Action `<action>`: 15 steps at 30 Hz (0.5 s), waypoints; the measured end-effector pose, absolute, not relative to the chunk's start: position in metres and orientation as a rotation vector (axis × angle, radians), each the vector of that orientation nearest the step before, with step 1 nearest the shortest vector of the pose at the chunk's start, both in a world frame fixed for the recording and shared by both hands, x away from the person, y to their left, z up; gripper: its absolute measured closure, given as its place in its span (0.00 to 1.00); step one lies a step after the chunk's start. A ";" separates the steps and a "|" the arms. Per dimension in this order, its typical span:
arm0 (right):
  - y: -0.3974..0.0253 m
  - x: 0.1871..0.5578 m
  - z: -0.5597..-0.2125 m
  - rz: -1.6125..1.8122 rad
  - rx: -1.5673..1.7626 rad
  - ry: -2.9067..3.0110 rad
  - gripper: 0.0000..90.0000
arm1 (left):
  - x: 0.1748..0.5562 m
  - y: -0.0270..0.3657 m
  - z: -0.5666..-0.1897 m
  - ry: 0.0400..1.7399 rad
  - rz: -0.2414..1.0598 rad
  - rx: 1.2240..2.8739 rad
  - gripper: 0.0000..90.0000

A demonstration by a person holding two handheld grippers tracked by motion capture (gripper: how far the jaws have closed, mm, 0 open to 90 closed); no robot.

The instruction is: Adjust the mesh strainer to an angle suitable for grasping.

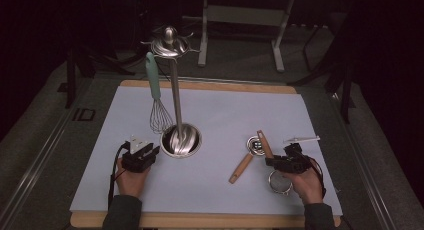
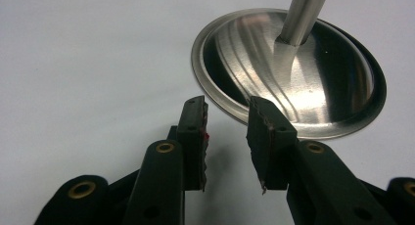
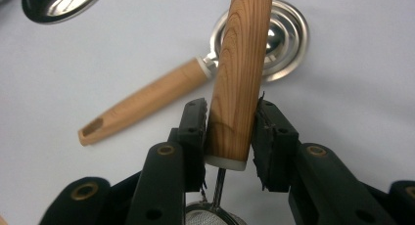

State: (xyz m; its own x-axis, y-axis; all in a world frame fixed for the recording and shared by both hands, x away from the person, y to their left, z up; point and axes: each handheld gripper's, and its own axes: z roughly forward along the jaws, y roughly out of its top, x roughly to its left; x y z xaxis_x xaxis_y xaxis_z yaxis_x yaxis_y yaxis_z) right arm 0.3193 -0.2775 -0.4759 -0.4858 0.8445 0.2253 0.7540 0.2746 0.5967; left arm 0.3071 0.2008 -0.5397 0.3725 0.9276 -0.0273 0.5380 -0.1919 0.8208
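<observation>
My right gripper (image 1: 272,162) (image 3: 230,112) is shut on the lower end of a wooden handle (image 1: 263,142) (image 3: 242,63) of a small mesh strainer, whose round sieve (image 1: 280,182) (image 3: 210,216) sits just under the jaws. A second wooden-handled utensil (image 1: 241,167) (image 3: 142,102) lies flat on the mat, and its steel bowl (image 1: 256,146) (image 3: 288,36) is beneath the held handle. My left gripper (image 1: 151,152) (image 2: 227,110) is open and empty, low on the mat just left of the utensil stand's steel base (image 1: 181,140) (image 2: 293,73).
The stand's pole (image 1: 175,90) rises to a hooked top (image 1: 170,42), where a teal-handled whisk (image 1: 154,82) hangs. A thin white tool (image 1: 302,139) lies at the right. The pale mat (image 1: 225,110) covers a wooden table; dark floor and a metal frame lie beyond.
</observation>
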 end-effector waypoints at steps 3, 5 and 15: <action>-0.269 0.323 -0.472 1.029 1.480 2.407 0.76 | 0.307 0.201 -0.540 1.276 0.635 1.856 0.76; -0.263 0.325 -0.469 1.036 1.459 2.415 0.76 | 0.307 0.201 -0.540 1.277 0.635 1.855 0.76; -0.231 0.332 -0.451 1.049 1.312 2.473 0.76 | 0.307 0.201 -0.540 1.277 0.633 1.851 0.75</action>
